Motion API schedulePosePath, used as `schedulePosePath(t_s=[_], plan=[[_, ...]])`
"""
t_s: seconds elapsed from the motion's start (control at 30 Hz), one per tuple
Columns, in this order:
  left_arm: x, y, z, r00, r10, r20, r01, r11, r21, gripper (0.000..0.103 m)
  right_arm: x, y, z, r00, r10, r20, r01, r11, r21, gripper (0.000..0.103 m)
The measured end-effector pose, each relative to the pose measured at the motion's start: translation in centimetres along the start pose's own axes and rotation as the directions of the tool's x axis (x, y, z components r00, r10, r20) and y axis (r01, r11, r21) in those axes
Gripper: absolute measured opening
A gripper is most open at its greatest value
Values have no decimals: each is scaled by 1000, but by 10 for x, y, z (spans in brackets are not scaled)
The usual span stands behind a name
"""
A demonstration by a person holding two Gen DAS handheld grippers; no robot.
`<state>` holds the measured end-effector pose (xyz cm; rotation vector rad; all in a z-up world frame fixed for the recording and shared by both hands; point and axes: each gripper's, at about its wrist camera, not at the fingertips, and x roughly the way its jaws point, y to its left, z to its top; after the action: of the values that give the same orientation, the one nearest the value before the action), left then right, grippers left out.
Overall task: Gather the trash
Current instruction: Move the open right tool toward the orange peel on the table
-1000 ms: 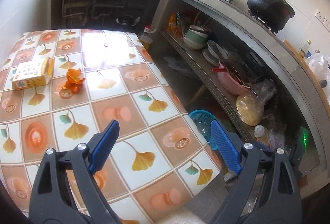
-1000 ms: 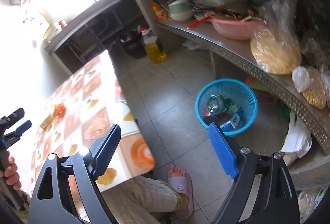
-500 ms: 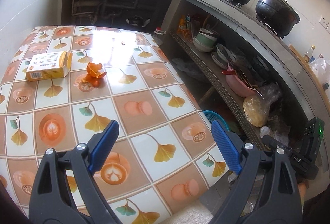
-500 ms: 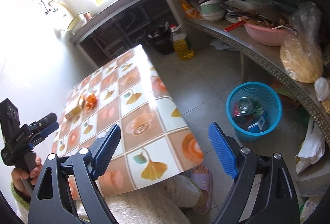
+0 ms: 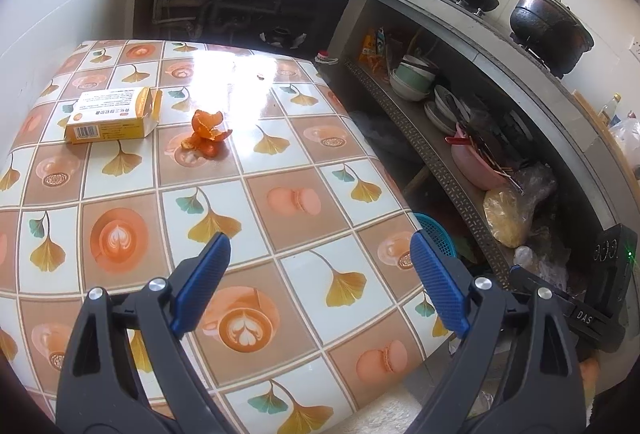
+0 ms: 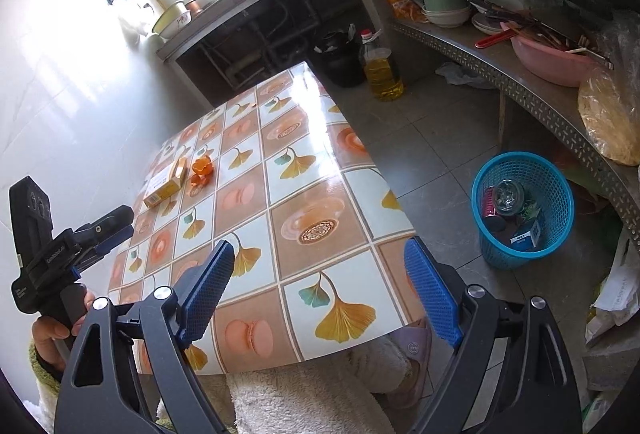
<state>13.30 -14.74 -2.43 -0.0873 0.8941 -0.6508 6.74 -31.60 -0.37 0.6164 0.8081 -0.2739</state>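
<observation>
Two things of trash lie on the glossy tile-patterned tabletop (image 5: 280,170), far ahead of the left gripper (image 5: 320,282) and right gripper (image 6: 318,288), whose jaws gape wide and empty: a yellow cardboard box (image 5: 112,114), then curled orange peel (image 5: 206,132) just beside it.

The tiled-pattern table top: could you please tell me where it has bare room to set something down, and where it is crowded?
The patterned table top is bare across its near half, from the torn orange peel to the near edge, and along the side facing the blue mesh basket. The only crowded patch is the far corner by the white wall, where the yellow cardboard box lies beside the peel.
</observation>
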Motion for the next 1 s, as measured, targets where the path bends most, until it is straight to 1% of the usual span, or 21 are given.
schedulePosePath(t_s=[1.0], plan=[[7,7,-1,1000,19,-1,-19,1000,0,87,6,1,1,1000,11,-12,-11,1000,-1,84]])
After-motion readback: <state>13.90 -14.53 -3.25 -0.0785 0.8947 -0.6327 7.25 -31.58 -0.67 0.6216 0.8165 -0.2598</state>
